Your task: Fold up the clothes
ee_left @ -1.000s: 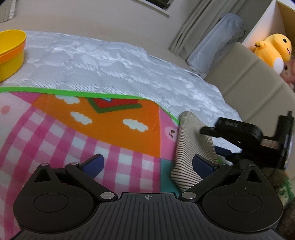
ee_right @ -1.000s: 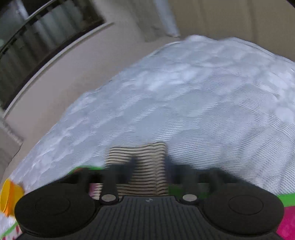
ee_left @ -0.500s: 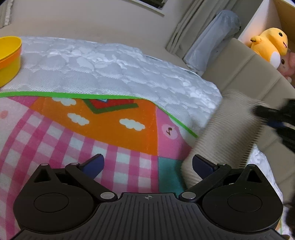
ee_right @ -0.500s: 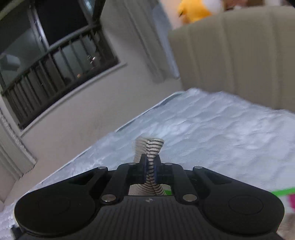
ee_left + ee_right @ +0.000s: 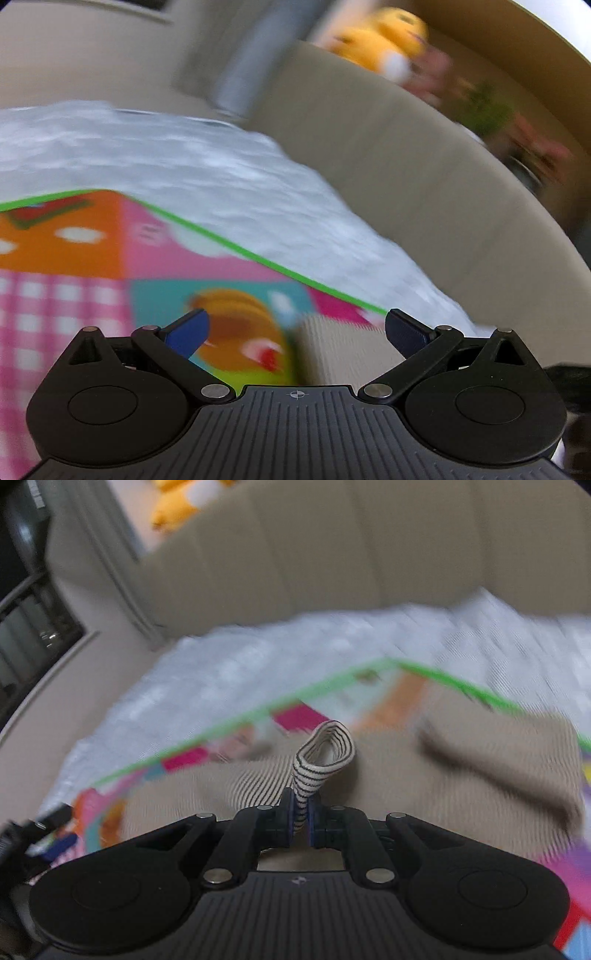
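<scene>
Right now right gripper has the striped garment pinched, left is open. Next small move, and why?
Probably bring the left gripper down onto the striped garment edge between its fingers and close. Its jaws are wide open and empty, while the right gripper pinches only one fold, leaving the rest sprawled on the colourful play mat.

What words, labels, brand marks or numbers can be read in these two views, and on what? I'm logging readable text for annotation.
None can be read.
The left gripper body carries only a small crosshair mark, no letters.
The right gripper body has a tiny emblem, too small to read.
The play mat shows blurred pictures only.
</scene>
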Tool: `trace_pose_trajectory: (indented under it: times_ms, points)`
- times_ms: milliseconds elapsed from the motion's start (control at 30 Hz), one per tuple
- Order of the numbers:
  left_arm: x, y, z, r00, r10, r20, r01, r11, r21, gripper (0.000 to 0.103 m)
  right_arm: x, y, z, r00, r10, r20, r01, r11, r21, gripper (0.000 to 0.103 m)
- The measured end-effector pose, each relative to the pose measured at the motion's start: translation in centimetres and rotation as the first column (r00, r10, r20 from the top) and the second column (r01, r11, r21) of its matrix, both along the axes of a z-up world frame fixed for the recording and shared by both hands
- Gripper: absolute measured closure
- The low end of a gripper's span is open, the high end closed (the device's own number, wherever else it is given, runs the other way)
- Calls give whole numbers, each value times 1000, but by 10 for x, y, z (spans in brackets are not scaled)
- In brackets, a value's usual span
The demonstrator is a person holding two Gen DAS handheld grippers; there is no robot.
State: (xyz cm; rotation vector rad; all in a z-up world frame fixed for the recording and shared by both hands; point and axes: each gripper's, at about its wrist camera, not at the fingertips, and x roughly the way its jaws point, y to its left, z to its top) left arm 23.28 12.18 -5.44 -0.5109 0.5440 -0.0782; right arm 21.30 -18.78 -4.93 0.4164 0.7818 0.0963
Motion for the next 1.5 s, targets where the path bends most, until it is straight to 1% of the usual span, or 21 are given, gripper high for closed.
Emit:
trace_pose_trajectory:
  times_ms: [133,167,233,333,367,400,467,533,600,667,700,733,767,800,833,867,967,1067,1200,1333,1500]
  points:
    - [-2,-26,0,996,-90,-9,91,994,67,0,-17,-11,-27,1000,1,-25,0,1000,26,96]
    - [-2,-30,-2,994,-104,-18,105,991,80,0,-20,-10,-30,999,11,-31,-11,1000,12,95]
    - [2,-39,-9,992,-114,-60,121,984,129,0,-26,-5,-27,999,44,-17,-46,996,-74,93]
    - [8,-52,-21,982,-134,-131,161,961,225,0,-39,3,-14,995,94,45,-81,970,-229,78]
    - [8,-56,-24,979,-138,-149,173,951,255,0,-43,5,-6,992,101,82,-73,953,-294,65]
    - [9,-57,-27,977,-140,-162,180,946,269,0,-47,6,1,987,111,118,-62,932,-357,56]
    - [8,-58,-31,973,-141,-182,189,941,282,0,-46,9,12,980,117,163,-25,878,-478,51]
    - [8,-56,-32,971,-135,-197,187,942,277,0,-32,10,14,977,123,177,2,816,-579,50]
    - [9,-53,-32,971,-129,-200,182,946,269,0,-11,14,4,977,145,153,-3,735,-678,50]
    - [8,-49,-30,973,-124,-195,171,953,251,0,10,16,-11,982,162,99,-32,655,-755,50]
    - [9,-47,-28,975,-119,-190,164,957,240,0,22,16,-21,985,159,63,-52,631,-774,51]
    - [9,-43,-25,977,-115,-181,155,962,223,0,30,15,-29,989,147,35,-65,624,-779,51]
    - [8,-40,-24,979,-111,-172,146,967,209,0,37,14,-34,991,135,9,-78,621,-780,68]
    - [8,-36,-23,981,-103,-165,134,971,196,0,42,11,-35,992,124,-12,-87,625,-776,95]
    - [8,-32,-23,982,-94,-162,123,975,185,0,43,8,-32,993,117,-15,-87,634,-768,95]
    - [9,-29,-23,983,-85,-162,114,978,174,0,40,5,-20,993,116,15,-65,652,-755,95]
    - [13,-16,-23,984,-57,-166,79,988,132,0,25,9,43,979,145,146,-2,715,-699,96]
    - [14,-3,-21,986,-23,-165,34,998,62,0,12,36,110,938,227,262,3,750,-661,96]
    - [13,15,-17,985,38,-166,-36,999,15,0,2,85,159,885,329,329,-69,792,-607,96]
    - [9,32,-13,983,82,-165,-87,996,-23,0,-10,134,155,854,420,306,-174,786,-593,96]
    - [4,54,-7,977,148,-151,-157,986,-56,0,-22,180,119,849,479,224,-279,766,-580,94]
